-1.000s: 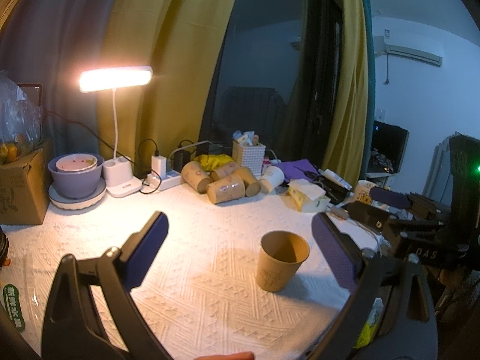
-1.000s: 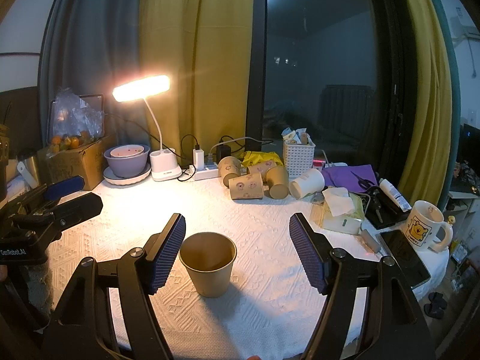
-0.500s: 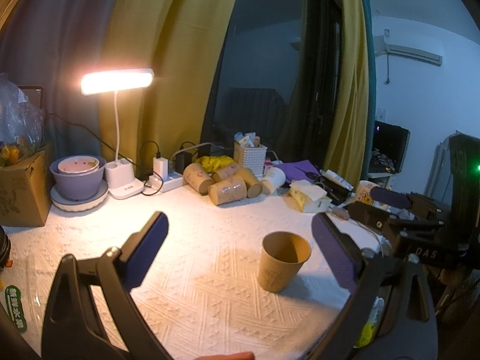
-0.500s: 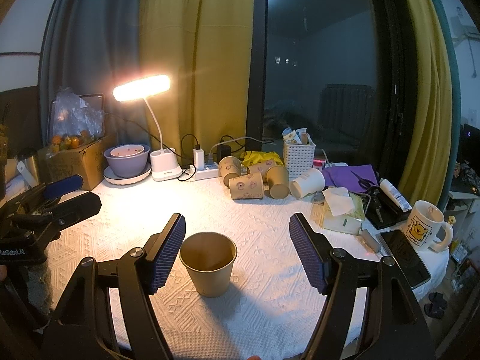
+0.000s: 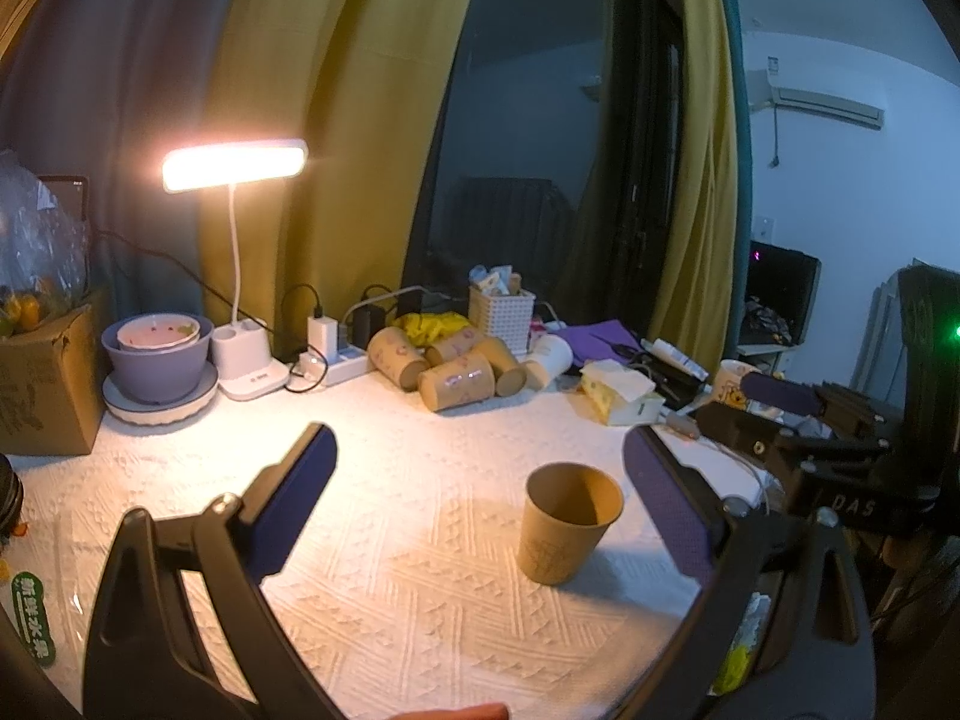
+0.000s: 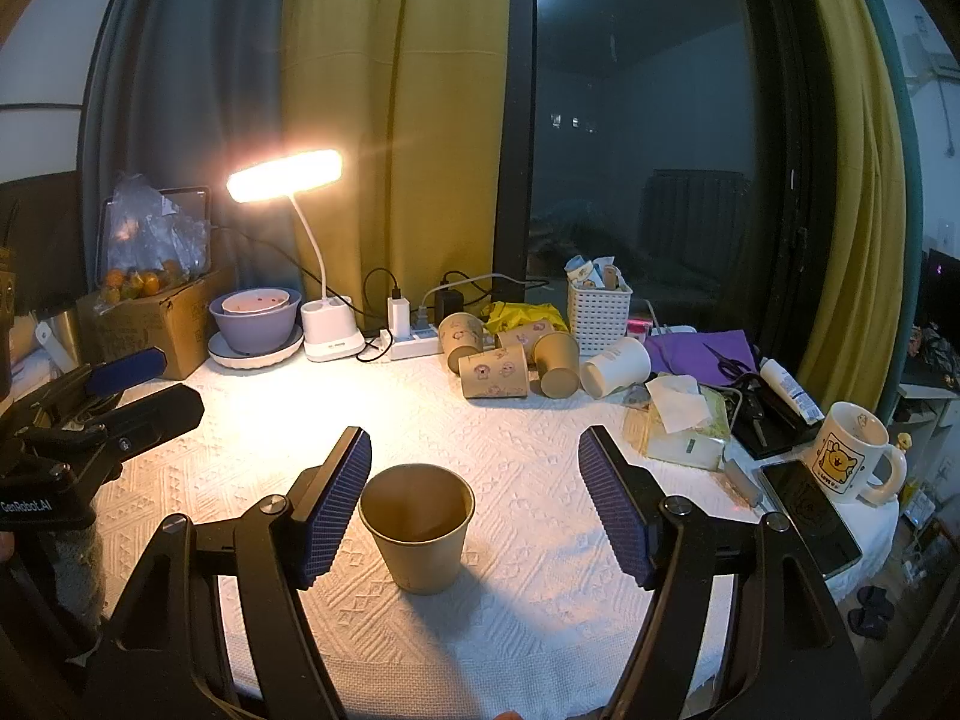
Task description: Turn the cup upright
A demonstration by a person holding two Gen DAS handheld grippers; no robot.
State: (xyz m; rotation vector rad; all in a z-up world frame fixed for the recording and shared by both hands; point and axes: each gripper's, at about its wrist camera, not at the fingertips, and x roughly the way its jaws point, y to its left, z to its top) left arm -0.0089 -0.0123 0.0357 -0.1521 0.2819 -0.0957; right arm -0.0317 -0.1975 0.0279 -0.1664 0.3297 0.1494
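A brown paper cup (image 6: 417, 525) stands upright, mouth up, on the white patterned tablecloth (image 6: 528, 438). It also shows in the left wrist view (image 5: 567, 521). My right gripper (image 6: 474, 504) is open and empty; the cup sits between its fingers, close to the left pad (image 6: 333, 510), apart from both. My left gripper (image 5: 480, 507) is open and empty, with the cup toward its right pad (image 5: 669, 507). The left gripper also shows at the left of the right wrist view (image 6: 120, 384).
Several paper cups (image 6: 504, 354) lie tipped at the back with a white basket (image 6: 600, 312). A lit desk lamp (image 6: 288, 177), bowls (image 6: 255, 315), cardboard box (image 6: 150, 324), tissue pack (image 6: 684, 420), mug (image 6: 849, 450) and phone (image 6: 807, 516) ring the table.
The left wrist view has shifted slightly; the lamp and back items sit a bit lower and to the right. The cup and the right gripper have not moved.
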